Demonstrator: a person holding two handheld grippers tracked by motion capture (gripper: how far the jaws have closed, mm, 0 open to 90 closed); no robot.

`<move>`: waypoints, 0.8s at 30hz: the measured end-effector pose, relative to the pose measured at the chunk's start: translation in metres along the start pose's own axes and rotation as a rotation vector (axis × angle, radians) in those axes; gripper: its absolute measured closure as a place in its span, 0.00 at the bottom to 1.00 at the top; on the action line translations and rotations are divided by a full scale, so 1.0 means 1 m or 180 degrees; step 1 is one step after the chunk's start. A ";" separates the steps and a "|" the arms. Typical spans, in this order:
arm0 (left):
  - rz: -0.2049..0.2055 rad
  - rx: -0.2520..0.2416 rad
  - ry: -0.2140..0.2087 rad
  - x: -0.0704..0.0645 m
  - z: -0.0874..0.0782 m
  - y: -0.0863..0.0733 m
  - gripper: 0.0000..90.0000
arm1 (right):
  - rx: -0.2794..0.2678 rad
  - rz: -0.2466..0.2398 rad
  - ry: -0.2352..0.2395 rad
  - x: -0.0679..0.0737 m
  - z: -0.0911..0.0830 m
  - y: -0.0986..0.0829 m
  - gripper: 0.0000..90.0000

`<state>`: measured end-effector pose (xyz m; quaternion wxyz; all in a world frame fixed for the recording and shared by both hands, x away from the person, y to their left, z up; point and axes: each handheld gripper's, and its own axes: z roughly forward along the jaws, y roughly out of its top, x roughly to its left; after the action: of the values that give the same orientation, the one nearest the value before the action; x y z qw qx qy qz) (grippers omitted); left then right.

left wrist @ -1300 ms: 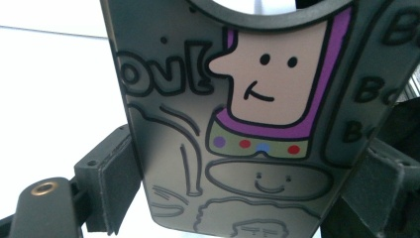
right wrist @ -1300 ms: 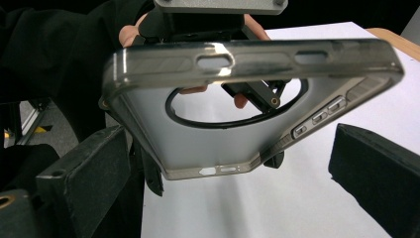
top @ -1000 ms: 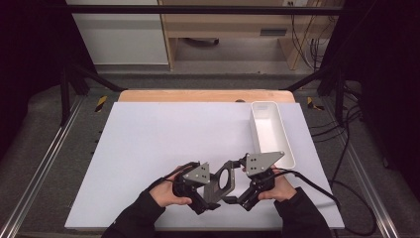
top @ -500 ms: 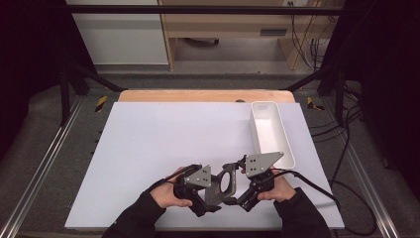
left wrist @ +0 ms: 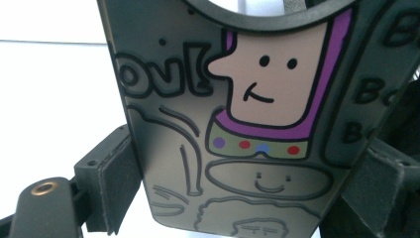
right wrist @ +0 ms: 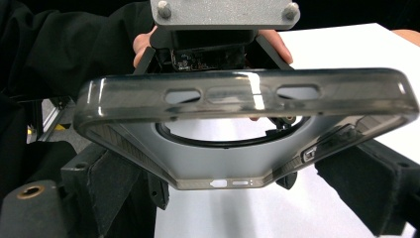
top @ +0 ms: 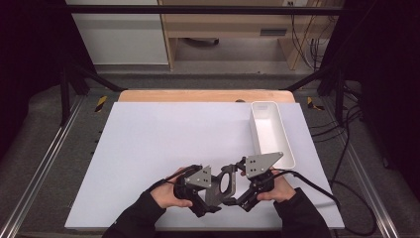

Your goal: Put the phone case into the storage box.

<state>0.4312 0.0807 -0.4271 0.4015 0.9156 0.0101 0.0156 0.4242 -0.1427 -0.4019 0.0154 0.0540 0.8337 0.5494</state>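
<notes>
Both claws have drifted slightly toward 9 o'clock | left claw (top: 218,191) and right claw (top: 236,191) each clenched on phone case (top: 227,182), held above tabletop (top: 148,144) at 6 o'clock | we judge risk: opposing pulls twist case, it slips free.

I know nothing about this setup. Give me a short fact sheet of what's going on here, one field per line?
Held item: dark see-through phone case with cartoon drawings
Left hand-held gripper: pads on both side edges of the case
Right hand-held gripper: pads at both sides of the same case
Position: held between both hands above the white table, near its front edge
Also there: empty white tray at the right
</notes>
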 end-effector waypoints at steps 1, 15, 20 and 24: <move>-0.0003 0.0004 0.0001 0.000 0.000 0.000 0.13 | 0.0002 0.0000 0.0002 0.000 0.000 0.000 0.13; -0.0062 -0.0001 -0.0015 0.001 0.000 0.000 0.12 | 0.0018 0.0025 -0.0014 -0.001 0.000 0.000 0.13; -0.0077 -0.0025 0.0001 0.001 -0.001 -0.001 0.11 | 0.0006 0.0025 -0.0022 -0.001 -0.001 0.001 0.13; -0.0119 -0.0056 0.0027 0.002 -0.003 -0.001 0.09 | 0.0022 0.0032 -0.0061 -0.001 -0.002 0.001 0.13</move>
<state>0.4334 0.0842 -0.4256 0.4097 0.9117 0.0288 0.0120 0.4254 -0.1439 -0.4003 0.0205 0.0635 0.8351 0.5460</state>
